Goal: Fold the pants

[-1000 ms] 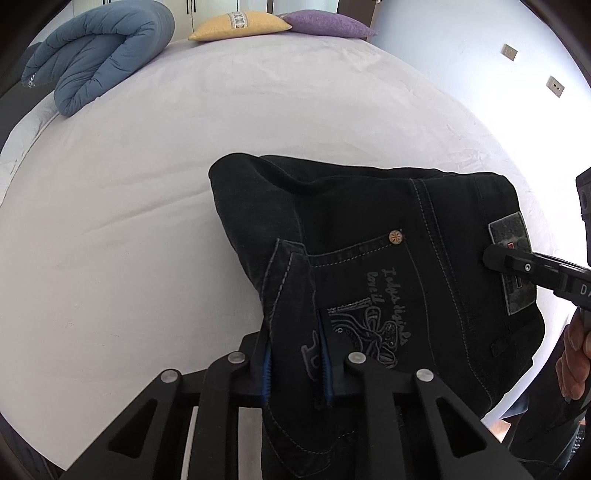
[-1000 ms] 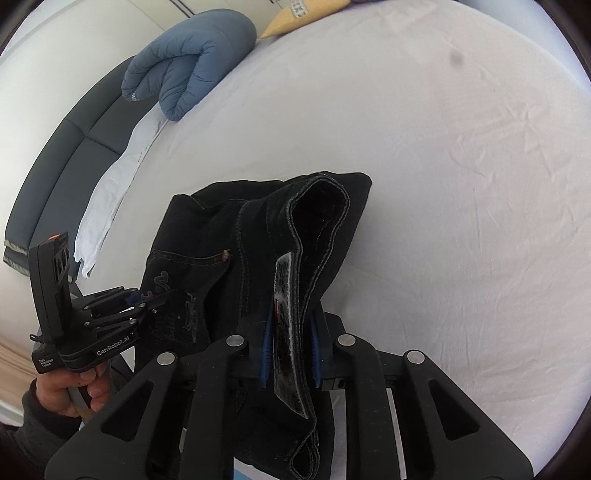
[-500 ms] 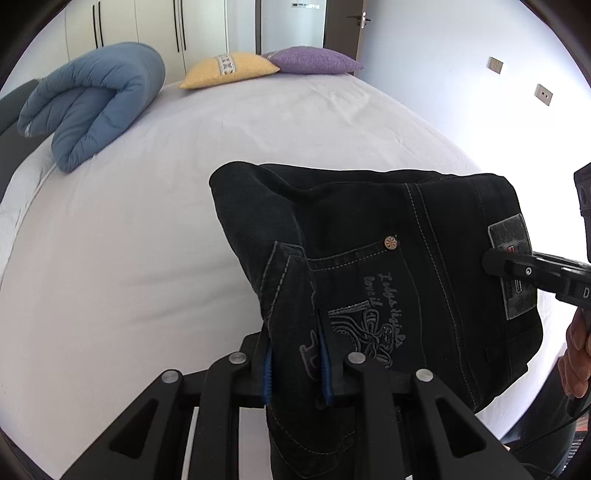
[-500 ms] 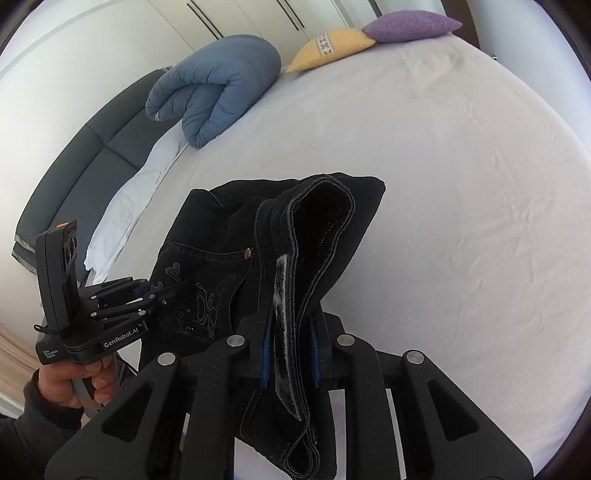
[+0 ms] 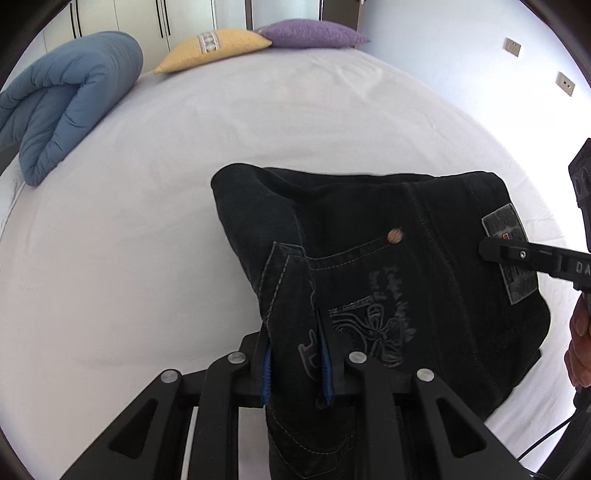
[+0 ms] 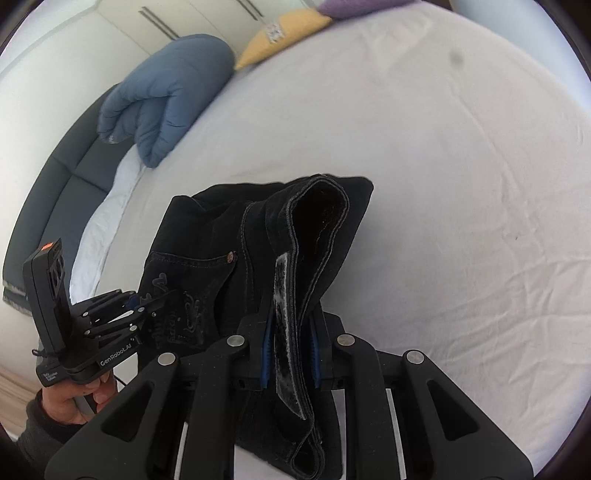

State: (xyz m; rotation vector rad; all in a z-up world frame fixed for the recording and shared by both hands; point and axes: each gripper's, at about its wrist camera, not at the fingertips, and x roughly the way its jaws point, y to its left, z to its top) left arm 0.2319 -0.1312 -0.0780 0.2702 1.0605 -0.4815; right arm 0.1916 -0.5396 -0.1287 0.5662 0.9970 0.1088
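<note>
The black denim pants (image 5: 388, 266) hang bunched above the white bed (image 5: 147, 221), held at the waist end by both grippers. My left gripper (image 5: 297, 363) is shut on the pocket edge near the embroidered back pocket. My right gripper (image 6: 290, 354) is shut on the waistband by the grey leather patch. The pants also show in the right wrist view (image 6: 229, 258). The right gripper shows in the left wrist view (image 5: 517, 254) at the patch. The left gripper shows in the right wrist view (image 6: 144, 306) at the left. The legs are hidden.
A rolled blue duvet (image 5: 62, 99) lies at the bed's far left. A yellow pillow (image 5: 214, 48) and a purple pillow (image 5: 310, 33) sit at the head. A dark sofa (image 6: 40, 206) stands beside the bed. White wardrobes stand behind.
Both grippers keep their hold on the pants. The views have tilted; the left wrist view shows more of the bed's head than before, and the right wrist view swung up, then back down.
</note>
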